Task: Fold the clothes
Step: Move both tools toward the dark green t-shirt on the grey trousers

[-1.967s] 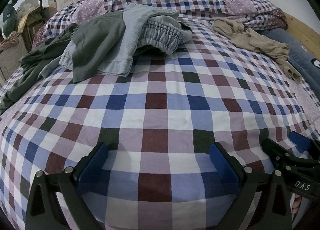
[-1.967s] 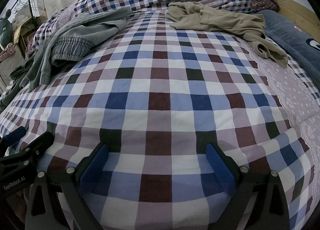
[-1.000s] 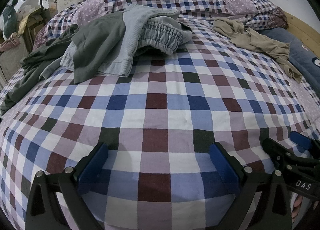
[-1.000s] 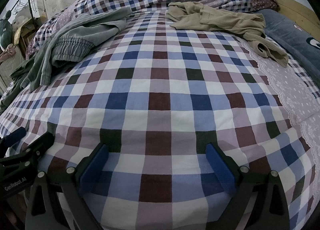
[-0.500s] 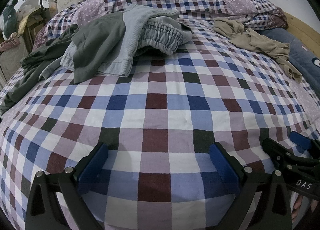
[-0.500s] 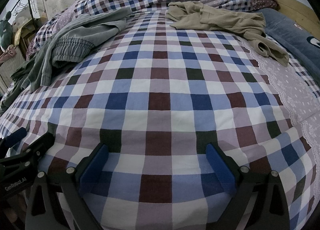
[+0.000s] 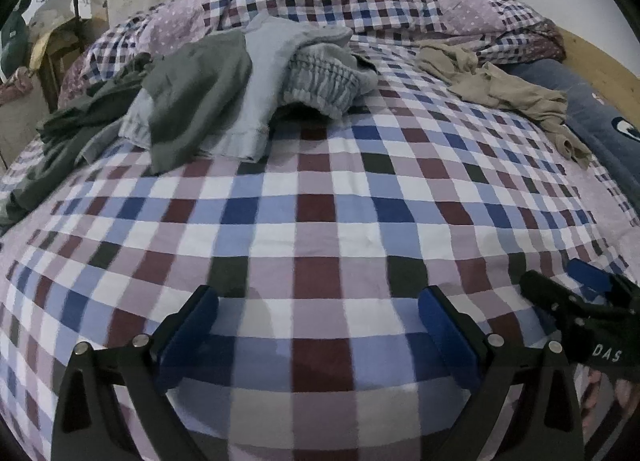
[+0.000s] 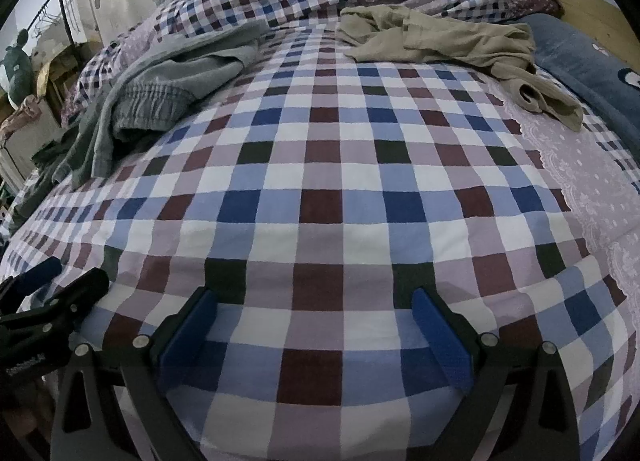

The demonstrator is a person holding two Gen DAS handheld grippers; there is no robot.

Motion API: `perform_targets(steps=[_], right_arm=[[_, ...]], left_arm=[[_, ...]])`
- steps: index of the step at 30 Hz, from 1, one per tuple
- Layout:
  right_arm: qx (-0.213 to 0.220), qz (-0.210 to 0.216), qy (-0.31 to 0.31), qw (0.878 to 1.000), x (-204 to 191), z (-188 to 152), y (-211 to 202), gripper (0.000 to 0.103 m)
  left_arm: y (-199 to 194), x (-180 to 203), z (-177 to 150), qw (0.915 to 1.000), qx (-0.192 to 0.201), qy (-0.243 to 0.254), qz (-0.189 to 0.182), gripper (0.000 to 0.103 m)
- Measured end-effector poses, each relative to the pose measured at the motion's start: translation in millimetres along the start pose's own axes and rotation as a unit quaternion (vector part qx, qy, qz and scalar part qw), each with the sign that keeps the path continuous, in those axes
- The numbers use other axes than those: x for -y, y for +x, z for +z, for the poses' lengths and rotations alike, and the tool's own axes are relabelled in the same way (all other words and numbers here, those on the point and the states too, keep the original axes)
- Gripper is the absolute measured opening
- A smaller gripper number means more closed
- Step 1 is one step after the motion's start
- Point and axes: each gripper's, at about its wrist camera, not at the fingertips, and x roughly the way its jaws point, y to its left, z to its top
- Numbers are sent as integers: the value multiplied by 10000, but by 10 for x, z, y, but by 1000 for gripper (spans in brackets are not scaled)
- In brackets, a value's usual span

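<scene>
Pre-grasp stage. Left claw (image 7: 318, 315) and right claw (image 8: 314, 315) both wide open, empty, over the checkered bed (image 7: 320, 221). Grey clothes pile (image 7: 240, 81) upper left, beige garment (image 8: 440, 37) upper right. Next: likely reach forward, pick one garment.

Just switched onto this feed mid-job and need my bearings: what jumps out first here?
The big checked bedspread in blue, maroon and white fills both views, bare in the middle. A rumpled heap of grey and dark green clothes lies at its far left, and a crumpled beige garment lies at far right near a wooden bed frame. Both the left gripper and right gripper are open and empty.
</scene>
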Motion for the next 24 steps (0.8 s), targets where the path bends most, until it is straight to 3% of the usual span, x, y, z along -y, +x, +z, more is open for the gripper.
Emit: perform_targets(steps=[7,16,24], right_arm=[[221,195,-95,9995,-64,-5,-115,100],[323,76,-362,9988,-271,-45,-226,100],[623,336,-1101,9914,-1114,-14,-303,100]], left_arm=[[-167,-296,24,9997,232,51,111,102],[-318,-811,31,9988,295,-292,274,102],[-453,-1455,121,9938,447,-926,413,102]])
